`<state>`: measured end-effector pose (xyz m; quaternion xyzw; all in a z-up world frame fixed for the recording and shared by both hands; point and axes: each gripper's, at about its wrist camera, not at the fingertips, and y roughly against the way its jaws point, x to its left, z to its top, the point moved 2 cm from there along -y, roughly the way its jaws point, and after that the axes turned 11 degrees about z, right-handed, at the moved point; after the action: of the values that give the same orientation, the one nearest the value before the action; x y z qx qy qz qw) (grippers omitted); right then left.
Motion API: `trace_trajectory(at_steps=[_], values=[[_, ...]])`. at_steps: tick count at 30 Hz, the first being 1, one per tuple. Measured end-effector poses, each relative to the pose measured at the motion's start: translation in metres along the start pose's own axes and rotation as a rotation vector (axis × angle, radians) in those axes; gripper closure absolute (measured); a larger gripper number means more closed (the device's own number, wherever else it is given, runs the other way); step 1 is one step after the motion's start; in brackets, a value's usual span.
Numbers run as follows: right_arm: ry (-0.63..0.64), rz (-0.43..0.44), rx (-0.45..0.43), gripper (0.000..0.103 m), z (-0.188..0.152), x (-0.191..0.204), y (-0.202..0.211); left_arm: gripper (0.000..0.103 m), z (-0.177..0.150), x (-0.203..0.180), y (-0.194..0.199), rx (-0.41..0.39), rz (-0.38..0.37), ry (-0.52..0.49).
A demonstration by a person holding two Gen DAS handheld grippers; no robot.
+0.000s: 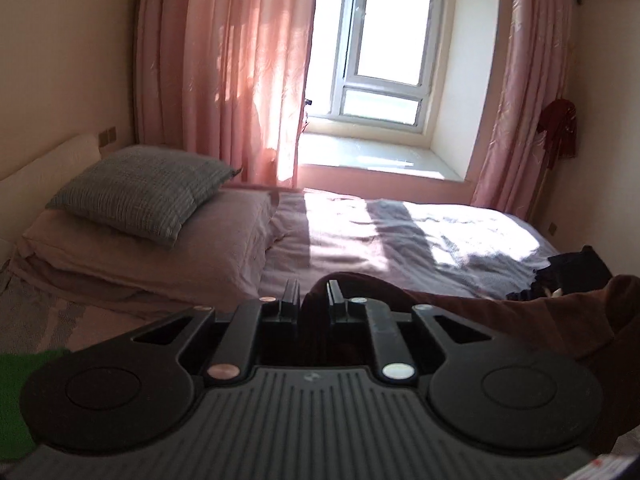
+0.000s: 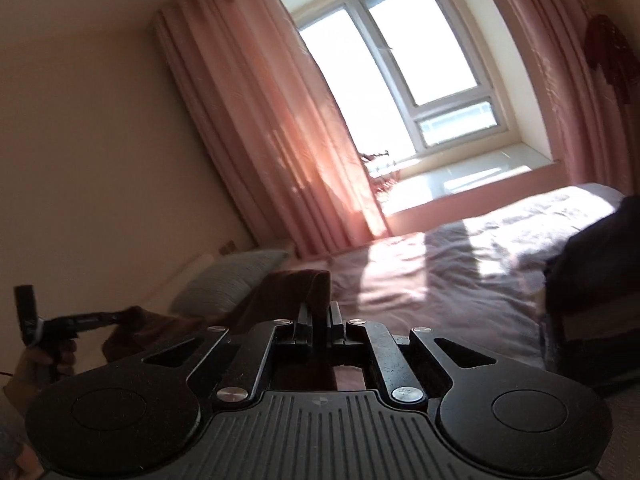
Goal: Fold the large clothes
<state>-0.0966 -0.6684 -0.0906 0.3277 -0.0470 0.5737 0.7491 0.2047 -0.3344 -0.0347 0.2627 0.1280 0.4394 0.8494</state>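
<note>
Stretching between the two claws above the bed (image 1: 400, 240), a brown garment (image 1: 500, 320) is held up. Its edge is pinched by the left gripper (image 1: 314, 292), whose jaws stand narrowly apart on the cloth. Another fold is clamped by the right gripper (image 2: 320, 314). A grey pillow (image 1: 140, 192) is seen near the pink curtain (image 1: 224, 72).
</note>
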Motion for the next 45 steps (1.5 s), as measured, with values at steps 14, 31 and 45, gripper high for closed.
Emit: trace_trajectory(at_steps=[14, 31, 45], values=[[-0.149, 0.061, 0.458, 0.058, -0.302, 0.044, -0.108, 0.075, -0.272, 0.101, -0.081, 0.528, 0.127, 0.066], [-0.504, 0.125, 0.273, 0.103, -0.319, 0.025, -0.175, 0.075, -0.29, 0.096, -0.071, 0.564, 0.092, 0.008], [-0.362, -0.991, -0.06, 0.083, -0.156, -0.286, 0.12, 0.075, -0.279, -0.119, -0.095, 0.426, -0.252, -0.34]])
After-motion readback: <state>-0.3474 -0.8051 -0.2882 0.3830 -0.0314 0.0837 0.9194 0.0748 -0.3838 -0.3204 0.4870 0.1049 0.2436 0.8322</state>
